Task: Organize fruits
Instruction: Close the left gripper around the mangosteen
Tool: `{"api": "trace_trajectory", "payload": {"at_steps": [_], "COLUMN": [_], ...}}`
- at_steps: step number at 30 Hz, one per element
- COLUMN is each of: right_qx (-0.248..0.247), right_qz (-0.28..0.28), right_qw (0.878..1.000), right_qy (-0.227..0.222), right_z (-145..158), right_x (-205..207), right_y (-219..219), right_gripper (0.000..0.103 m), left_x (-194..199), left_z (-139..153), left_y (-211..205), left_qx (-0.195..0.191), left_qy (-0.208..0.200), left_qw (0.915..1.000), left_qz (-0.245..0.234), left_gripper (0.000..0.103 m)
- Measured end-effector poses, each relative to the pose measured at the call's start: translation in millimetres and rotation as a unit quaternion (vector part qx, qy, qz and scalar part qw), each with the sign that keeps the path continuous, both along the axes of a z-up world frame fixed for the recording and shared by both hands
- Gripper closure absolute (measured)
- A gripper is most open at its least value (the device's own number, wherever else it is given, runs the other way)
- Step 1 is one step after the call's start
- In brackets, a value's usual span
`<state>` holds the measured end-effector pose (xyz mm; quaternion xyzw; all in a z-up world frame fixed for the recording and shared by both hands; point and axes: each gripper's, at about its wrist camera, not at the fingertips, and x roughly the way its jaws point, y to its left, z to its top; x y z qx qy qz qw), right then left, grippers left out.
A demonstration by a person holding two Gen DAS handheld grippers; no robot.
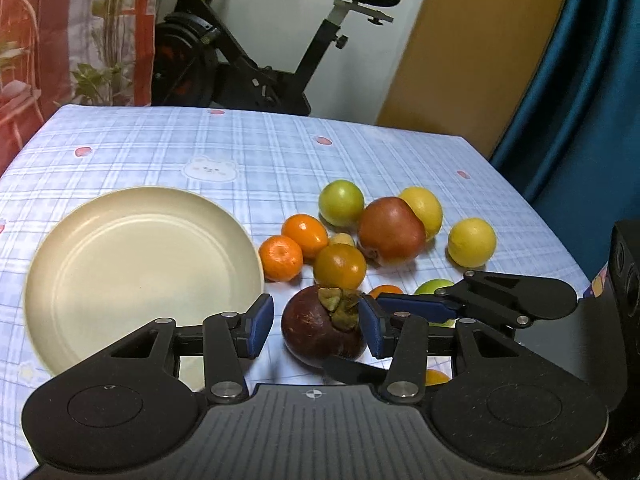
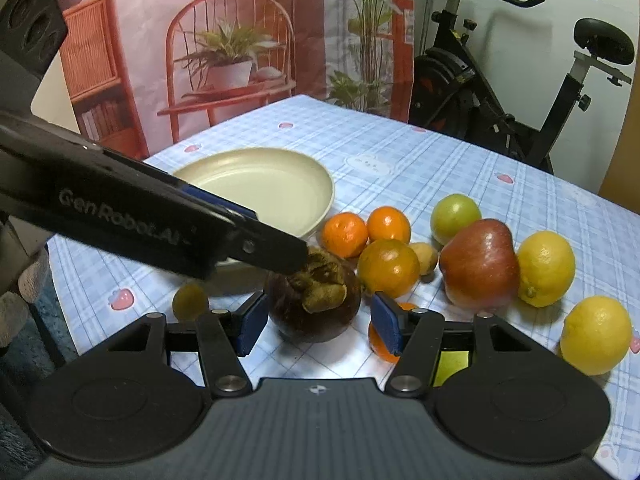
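Grippers come first, one from each side, and both are wide open around the same dark purple mangosteen (image 1: 320, 328). The left gripper (image 1: 316, 330) has a blue pad on each side of the fruit. Its right pad looks to be just touching the fruit, and its left pad is a little way off. The right gripper (image 2: 316, 326) also has the mangosteen between its blue pads, with a small gap on both sides. Neither gripper is squeezing it. The fruit sits on the surface (image 1: 160, 148), which has a blue checked cloth with little bears and strawberries. Its brown leafy cap points up.

Just left of the mangosteen is a cream plate (image 1: 100, 280) with nothing on it. A small orange fruit (image 2: 380, 344) peeks out behind the right gripper's pad.

A bit farther back is a bunch of fruit close together. One dark orange (image 1: 339, 266) is right behind the mangosteen. Two bright tangerines (image 1: 280, 258) sit beside the plate's edge. A big red apple (image 1: 390, 230) is next to them, with a small tan fruit (image 1: 342, 239) tucked in between. A green fruit (image 1: 341, 203) and a yellow lemon (image 1: 424, 206) are behind the apple. Another lemon (image 1: 471, 242) sits apart on the right.

Far back stands a black exercise bike (image 1: 256, 56).
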<state>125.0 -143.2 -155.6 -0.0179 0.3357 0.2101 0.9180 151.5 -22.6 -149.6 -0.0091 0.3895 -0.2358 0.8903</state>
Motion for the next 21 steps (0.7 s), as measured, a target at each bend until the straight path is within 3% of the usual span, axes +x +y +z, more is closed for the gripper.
{"api": "trace_trajectory", "payload": {"at_steps": [15,21], "right_qx": [0.005,0.003], "right_qz": [0.005,0.006], "right_qw": [1.0,1.0], "right_qy": [0.011,0.014], "right_z": [-7.8,-9.1], "right_x": [9.1,9.8], "right_y": [3.0,3.8], "right_gripper": [0.044,0.043], "left_x": [5.7,2.8], "left_z": [-7.9,-14.7], "left_y": [-7.3,-9.4], "left_qx": [-0.008,0.0], "left_qy": [0.012,0.019], "left_qw": [0.9997,0.9996], "left_qz": [-0.018,-0.022], "left_gripper": [0.051,0.043]}}
